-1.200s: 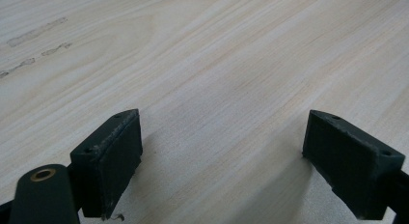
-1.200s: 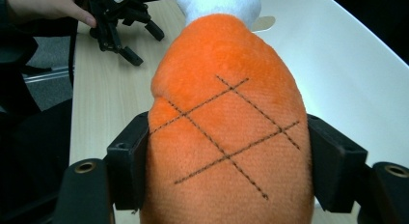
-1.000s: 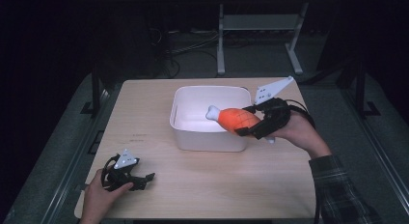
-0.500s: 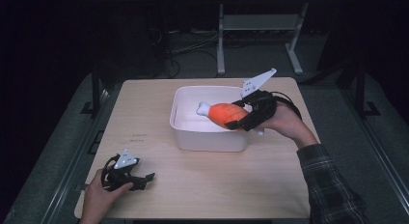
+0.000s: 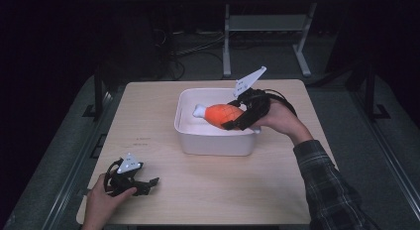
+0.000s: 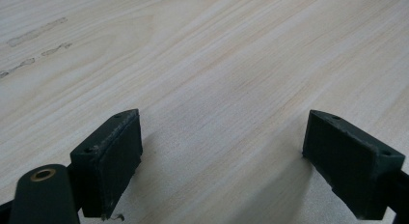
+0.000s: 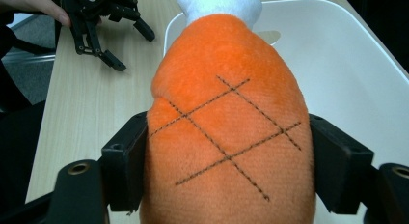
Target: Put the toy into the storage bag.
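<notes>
Clearly, right gripper (image 5: 236, 118) pinches orange plush drumstick (image 7: 226, 132), black-stitched, white-tipped; left gripper (image 6: 226, 161) spread.

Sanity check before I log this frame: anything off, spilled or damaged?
Nothing stands out. The right gripper grips the orange plush drumstick over the white bin; the left gripper rests open on the table.

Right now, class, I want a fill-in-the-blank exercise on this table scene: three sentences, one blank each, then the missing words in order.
1. The right gripper is shut on a plush toy whose body is coloured ____.
2. That toy is held over a tub coloured ____.
3. The left gripper, near the front corner of the table, has its jaws ____ with nothing between them.

Missing words: orange; white; open
</notes>
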{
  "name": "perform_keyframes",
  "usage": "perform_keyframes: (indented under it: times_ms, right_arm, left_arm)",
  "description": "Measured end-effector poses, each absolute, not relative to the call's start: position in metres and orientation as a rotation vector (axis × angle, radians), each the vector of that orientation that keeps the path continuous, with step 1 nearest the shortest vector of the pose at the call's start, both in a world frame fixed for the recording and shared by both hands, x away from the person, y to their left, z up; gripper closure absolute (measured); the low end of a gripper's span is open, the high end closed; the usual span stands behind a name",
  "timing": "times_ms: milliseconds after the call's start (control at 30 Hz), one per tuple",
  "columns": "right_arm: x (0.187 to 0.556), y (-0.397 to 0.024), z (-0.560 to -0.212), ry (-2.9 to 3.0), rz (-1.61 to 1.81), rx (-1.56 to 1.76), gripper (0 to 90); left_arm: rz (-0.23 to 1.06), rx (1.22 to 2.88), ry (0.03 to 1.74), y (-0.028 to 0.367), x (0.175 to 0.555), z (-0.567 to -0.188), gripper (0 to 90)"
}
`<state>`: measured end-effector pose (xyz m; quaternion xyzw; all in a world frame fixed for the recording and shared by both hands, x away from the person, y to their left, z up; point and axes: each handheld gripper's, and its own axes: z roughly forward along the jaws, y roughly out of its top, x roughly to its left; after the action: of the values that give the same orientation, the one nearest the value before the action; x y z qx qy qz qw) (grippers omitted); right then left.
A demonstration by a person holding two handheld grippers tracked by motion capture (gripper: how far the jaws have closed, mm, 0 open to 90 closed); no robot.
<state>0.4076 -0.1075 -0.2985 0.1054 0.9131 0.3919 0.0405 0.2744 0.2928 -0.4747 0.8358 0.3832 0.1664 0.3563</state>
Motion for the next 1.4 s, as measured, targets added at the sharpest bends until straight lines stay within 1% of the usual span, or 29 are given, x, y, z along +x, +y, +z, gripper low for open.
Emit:
perform_keyframes:
  times_ms: [500,867,1400]
  right_arm:
    - [0.427,-0.086,-0.315,2.865,1.148,0.284,23.2]
    - [0.431,-0.078,-0.323,2.895,1.112,0.262,22.4]
    - [0.431,-0.074,-0.325,2.920,1.091,0.286,17.3]
  left_arm:
    - [0.430,2.162,0.988,0.293,0.274,-0.475,13.2]
    - [0.430,2.160,0.988,0.293,0.274,-0.475,13.2]
    - [0.429,2.159,0.990,0.293,0.274,-0.475,13.2]
